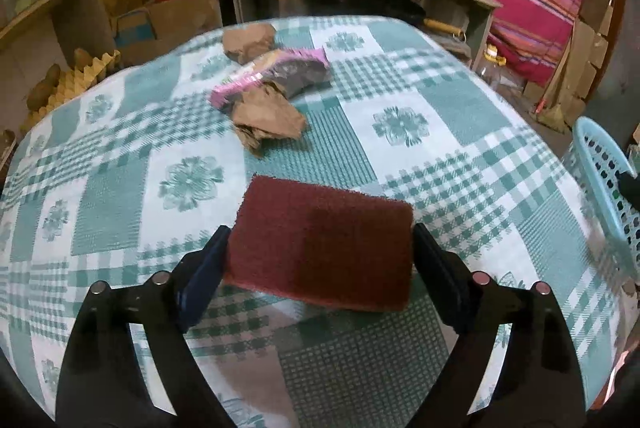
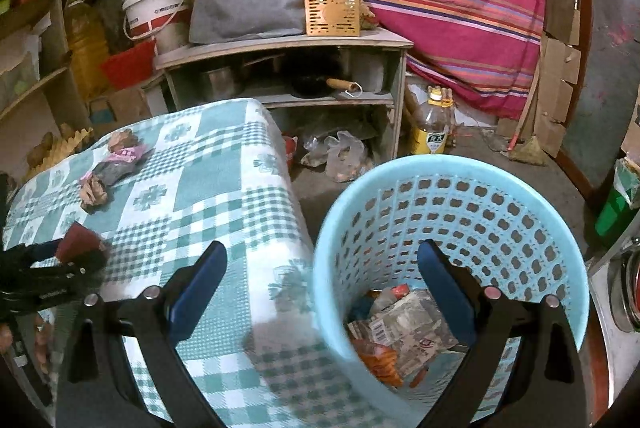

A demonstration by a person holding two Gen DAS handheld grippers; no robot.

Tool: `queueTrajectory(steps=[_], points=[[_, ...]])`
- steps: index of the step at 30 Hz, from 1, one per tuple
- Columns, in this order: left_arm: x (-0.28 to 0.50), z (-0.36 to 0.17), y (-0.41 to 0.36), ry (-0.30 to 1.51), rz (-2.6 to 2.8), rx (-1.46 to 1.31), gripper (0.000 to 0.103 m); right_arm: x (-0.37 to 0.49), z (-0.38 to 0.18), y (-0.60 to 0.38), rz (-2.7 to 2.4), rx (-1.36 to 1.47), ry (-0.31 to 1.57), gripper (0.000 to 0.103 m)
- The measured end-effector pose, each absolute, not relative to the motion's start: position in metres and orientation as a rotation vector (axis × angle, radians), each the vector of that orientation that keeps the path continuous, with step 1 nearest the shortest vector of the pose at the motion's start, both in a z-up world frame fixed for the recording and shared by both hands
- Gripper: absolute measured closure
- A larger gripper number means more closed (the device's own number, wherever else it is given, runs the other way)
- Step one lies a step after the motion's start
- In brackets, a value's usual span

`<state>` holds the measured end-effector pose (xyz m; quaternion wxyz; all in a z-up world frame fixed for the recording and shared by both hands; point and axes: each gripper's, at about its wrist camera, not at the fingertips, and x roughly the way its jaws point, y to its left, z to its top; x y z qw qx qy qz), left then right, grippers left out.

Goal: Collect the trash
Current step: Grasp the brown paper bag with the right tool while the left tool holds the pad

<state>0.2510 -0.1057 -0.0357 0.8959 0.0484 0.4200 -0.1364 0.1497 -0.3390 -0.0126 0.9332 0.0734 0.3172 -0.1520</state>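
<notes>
Trash left on the counter (image 1: 460, 132): crumpled brown paper (image 1: 270, 124), a pink-edged wrapper (image 1: 272, 70) and a 2nd brown wad (image 1: 248, 42), all clustered upper centre of the left wrist view, touching or overlapping. Lower centre, the left gripper (image 1: 320, 268) had its jaws clamped on a dark red scouring pad (image 1: 320, 244), held by both side edges and apparently lifted off the cloth w/ a shadow below, prob. so it could be carried across. Blue basket (image 1: 608, 188) just showed at the right edge.

Right wrist view: right gripper (image 2: 322, 292) had jaws spread wide, nothing between them, hovering over the counter edge and basket (image 2: 460, 172) rim, prob. ready for another pick. Basket sat lower right, beside the counter, w/ wrappers (image 2: 404, 332) and orange scraps at the bottom. Remaining trash sat at left; left gripper w/ the pad at far left edge.
</notes>
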Motion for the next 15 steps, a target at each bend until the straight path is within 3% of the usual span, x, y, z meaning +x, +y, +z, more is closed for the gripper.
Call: queueTrajectory(steps=[15], points=[[0.254, 0.000, 0.013, 0.747, -0.100, 0.070, 0.017, 0.197, -0.016, -0.262, -0.201, 0.082, 0.662, 0.009]])
